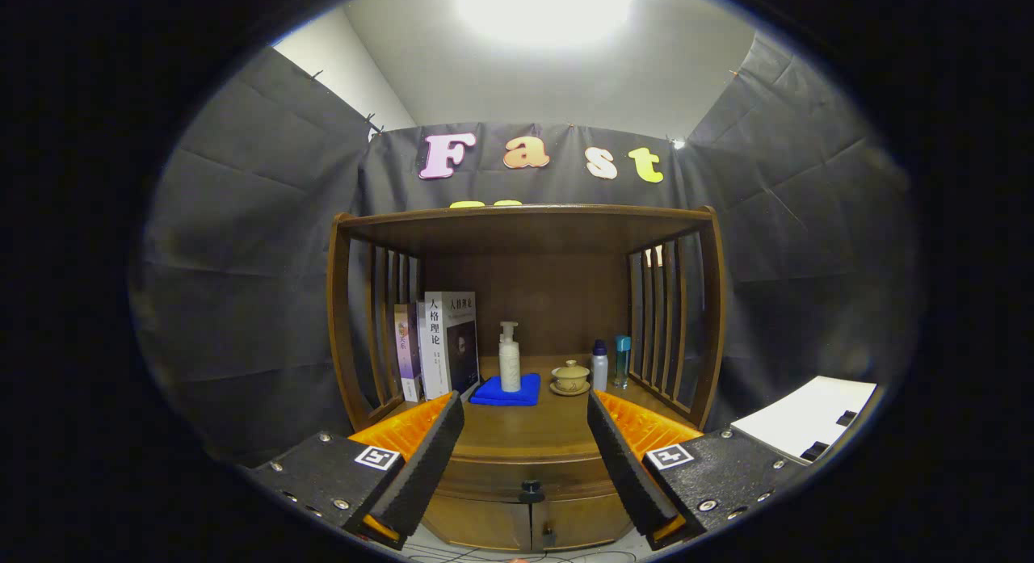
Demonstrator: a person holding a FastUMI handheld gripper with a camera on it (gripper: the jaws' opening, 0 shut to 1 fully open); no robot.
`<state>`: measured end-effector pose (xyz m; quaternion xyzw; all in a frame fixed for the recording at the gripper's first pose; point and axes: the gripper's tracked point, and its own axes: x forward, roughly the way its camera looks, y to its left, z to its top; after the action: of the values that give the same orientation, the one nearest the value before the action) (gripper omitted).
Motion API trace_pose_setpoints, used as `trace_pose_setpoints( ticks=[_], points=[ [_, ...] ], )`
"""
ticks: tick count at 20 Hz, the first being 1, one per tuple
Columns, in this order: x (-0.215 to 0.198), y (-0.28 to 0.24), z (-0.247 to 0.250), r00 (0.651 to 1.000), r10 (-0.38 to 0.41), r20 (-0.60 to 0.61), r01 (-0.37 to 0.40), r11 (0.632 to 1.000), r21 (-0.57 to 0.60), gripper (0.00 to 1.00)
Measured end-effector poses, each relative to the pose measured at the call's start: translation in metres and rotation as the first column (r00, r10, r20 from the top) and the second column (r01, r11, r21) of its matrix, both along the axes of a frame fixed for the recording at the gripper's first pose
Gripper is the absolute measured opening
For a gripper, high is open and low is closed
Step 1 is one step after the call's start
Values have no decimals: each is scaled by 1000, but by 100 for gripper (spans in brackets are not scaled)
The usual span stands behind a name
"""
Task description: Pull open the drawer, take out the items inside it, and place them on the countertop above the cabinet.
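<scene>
tongs (525, 458) held wide apart, gripping nothing. just ahead, low between them, sits the drawer knob (531, 491) on the shut drawer (517, 476); best to dip, centre on it, then pull straight. beyond, the counter (525, 426) holds a blue cloth (507, 390) and pump bottle (509, 358).

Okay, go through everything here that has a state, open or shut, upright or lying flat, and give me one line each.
gripper: fingers open, holding nothing, short of the cabinet
drawer: shut, its knob untouched
cabinet doors: shut
books: upright, against the left slats
pump bottle: upright, on the folded blue cloth
lidded cup: lid on, sitting on a saucer
two small bottles: upright, capped, beside the right slats
</scene>
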<state>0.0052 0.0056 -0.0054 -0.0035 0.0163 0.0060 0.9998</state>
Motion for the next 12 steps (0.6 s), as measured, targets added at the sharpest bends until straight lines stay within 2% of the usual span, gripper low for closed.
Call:
trace_pose_setpoints(
  ticks=[7,12],
  points=[
    [3,7,-10,1000,28,-6,-28,1000,-10,95],
    [6,22,-17,997,76,13,-74,990,-119,95]
  ],
)
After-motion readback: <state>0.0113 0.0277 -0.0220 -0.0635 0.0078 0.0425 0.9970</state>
